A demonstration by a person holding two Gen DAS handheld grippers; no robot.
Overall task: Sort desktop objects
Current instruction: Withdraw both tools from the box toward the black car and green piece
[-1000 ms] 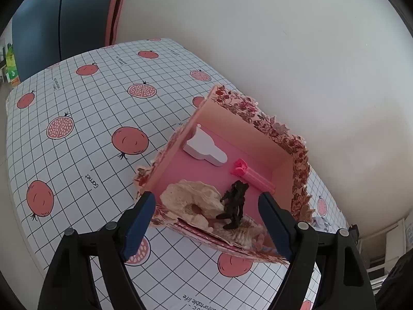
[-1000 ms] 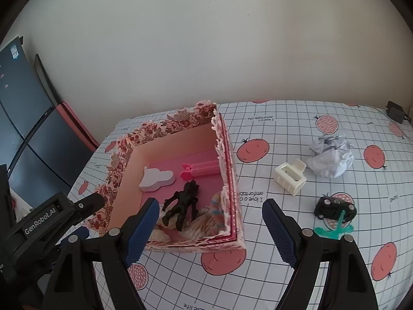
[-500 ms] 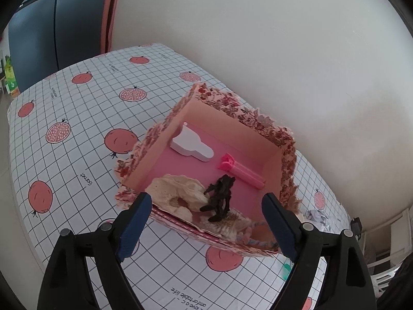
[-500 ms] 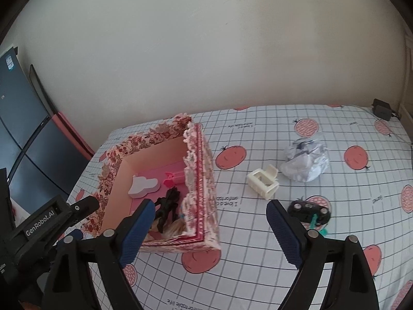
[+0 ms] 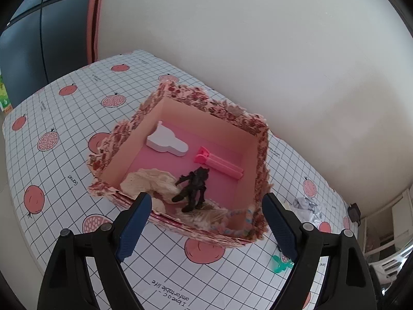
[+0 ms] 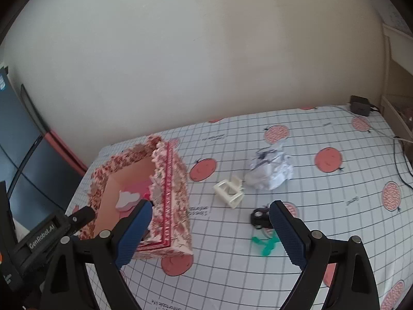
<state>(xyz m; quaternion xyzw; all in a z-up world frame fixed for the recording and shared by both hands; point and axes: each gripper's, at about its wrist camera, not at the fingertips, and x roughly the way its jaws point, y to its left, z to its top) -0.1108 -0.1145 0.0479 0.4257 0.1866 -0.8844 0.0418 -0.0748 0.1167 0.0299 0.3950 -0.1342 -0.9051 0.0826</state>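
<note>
A floral pink box (image 5: 262, 139) (image 6: 173, 180) stands on the table. Inside lie a white cloud piece (image 5: 166, 143) (image 6: 126, 198), a pink clip (image 5: 219, 162), a black figure (image 5: 192, 188), a cream shell (image 5: 149, 180) and a braided cord (image 5: 241, 217). My left gripper (image 5: 205, 226) is open and empty above the box's near wall. My right gripper (image 6: 209, 232) is open and empty, right of the box. Beyond it on the table lie a cream clip (image 6: 229, 191), crumpled paper (image 6: 269, 171), a black toy car (image 6: 260, 217) and a green piece (image 6: 265, 242).
The pomegranate-print tablecloth (image 6: 322, 206) ends at a wall behind. A black charger (image 6: 358, 104) with a cable lies at the far right corner. The left gripper's body (image 6: 44, 232) shows at the lower left of the right wrist view. A dark cabinet (image 5: 38, 38) stands at far left.
Both grippers have pulled back and up from the box. The right gripper has swung right, bringing the loose objects on the table closer to its centre. Both stay open.
</note>
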